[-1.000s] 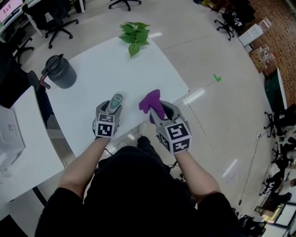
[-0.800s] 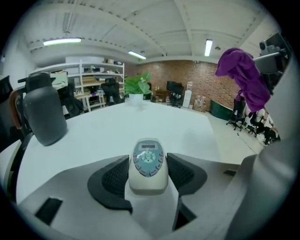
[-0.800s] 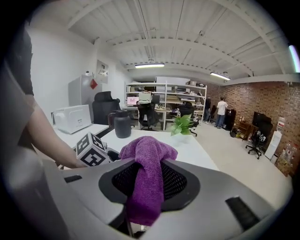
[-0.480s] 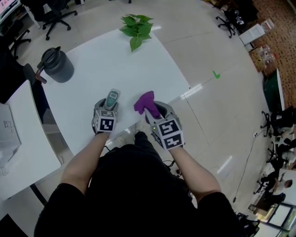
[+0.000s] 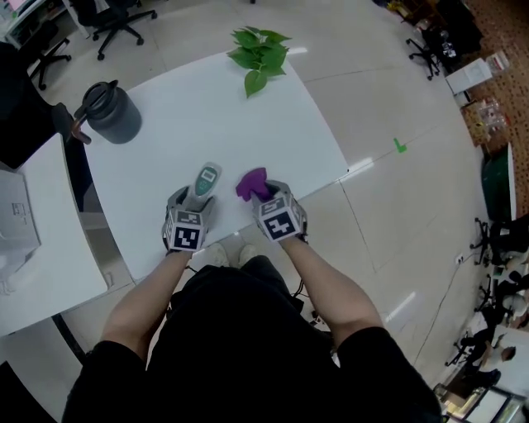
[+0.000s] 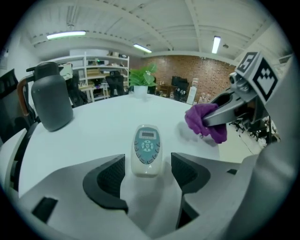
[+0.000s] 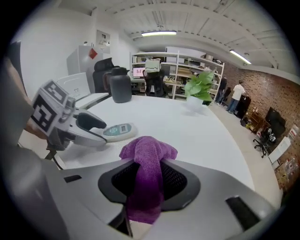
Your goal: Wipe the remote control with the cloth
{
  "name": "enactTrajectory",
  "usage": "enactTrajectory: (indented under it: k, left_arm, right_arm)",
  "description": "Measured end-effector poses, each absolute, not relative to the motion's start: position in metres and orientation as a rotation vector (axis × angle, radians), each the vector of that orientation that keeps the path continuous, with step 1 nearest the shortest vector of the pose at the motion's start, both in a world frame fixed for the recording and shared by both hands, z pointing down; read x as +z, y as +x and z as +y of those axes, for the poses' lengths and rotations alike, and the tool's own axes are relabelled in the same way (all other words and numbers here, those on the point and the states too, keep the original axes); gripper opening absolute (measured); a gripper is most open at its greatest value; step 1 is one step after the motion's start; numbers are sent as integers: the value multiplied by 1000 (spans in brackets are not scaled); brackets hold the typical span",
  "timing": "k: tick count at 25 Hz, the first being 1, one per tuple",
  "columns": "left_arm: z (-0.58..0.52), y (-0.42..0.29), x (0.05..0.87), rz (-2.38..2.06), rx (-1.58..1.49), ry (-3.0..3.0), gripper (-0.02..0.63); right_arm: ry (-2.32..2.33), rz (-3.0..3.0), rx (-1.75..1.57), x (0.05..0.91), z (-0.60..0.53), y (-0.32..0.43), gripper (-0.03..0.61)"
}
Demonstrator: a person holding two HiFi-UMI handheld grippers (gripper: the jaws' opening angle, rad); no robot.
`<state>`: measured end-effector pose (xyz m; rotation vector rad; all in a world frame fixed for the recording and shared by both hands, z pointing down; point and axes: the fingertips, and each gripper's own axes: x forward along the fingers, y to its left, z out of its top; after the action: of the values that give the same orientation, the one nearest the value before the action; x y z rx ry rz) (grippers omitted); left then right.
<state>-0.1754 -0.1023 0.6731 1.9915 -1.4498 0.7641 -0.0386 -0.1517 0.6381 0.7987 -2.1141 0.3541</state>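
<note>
Remote control (image 5: 204, 179) flat on white tabletop (image 5: 207, 116) near front edge; long axis runs away from you, display end far. Your left tongs (image 6: 146, 173) straddle near end, jaws opening, pads clear. Your right tongs (image 7: 149, 180), easing open, pinch purple cloth (image 7: 147, 154) just beside remote.

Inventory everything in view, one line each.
table: one, white, centre
remote control: one, white and teal, on the table between the left jaws
cloth: one, purple, pinched between the right jaws
jug: one, dark grey, table's far left
plant: one, green, table's far edge
office chairs: several, black, floor beyond
left gripper: one, grey, jaws opening, clear of the remote control
right gripper: one, grey, jaws opening, cloth between them
</note>
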Motion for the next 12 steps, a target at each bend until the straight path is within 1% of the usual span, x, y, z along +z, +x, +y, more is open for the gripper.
enactTrajectory:
  k: [4, 8, 10, 11, 12]
  left_arm:
    - [-80, -176, 648, -1479, 750, 1970, 299]
    - [-56, -176, 629, -1535, 712, 1944, 299]
    - [-46, -172, 619, -1560, 682, 1924, 298]
    - [-43, -168, 611, -1572, 654, 1910, 298]
    - [-41, -166, 603, -1588, 628, 1900, 298]
  right_arm:
    - [735, -2088, 363, 671, -161, -41, 153]
    - [664, -2100, 378, 682, -166, -44, 183]
    - [645, -2114, 368, 681, -166, -44, 206]
    - [643, -2120, 364, 678, -166, -43, 235]
    - [645, -2131, 361, 674, -166, -40, 244]
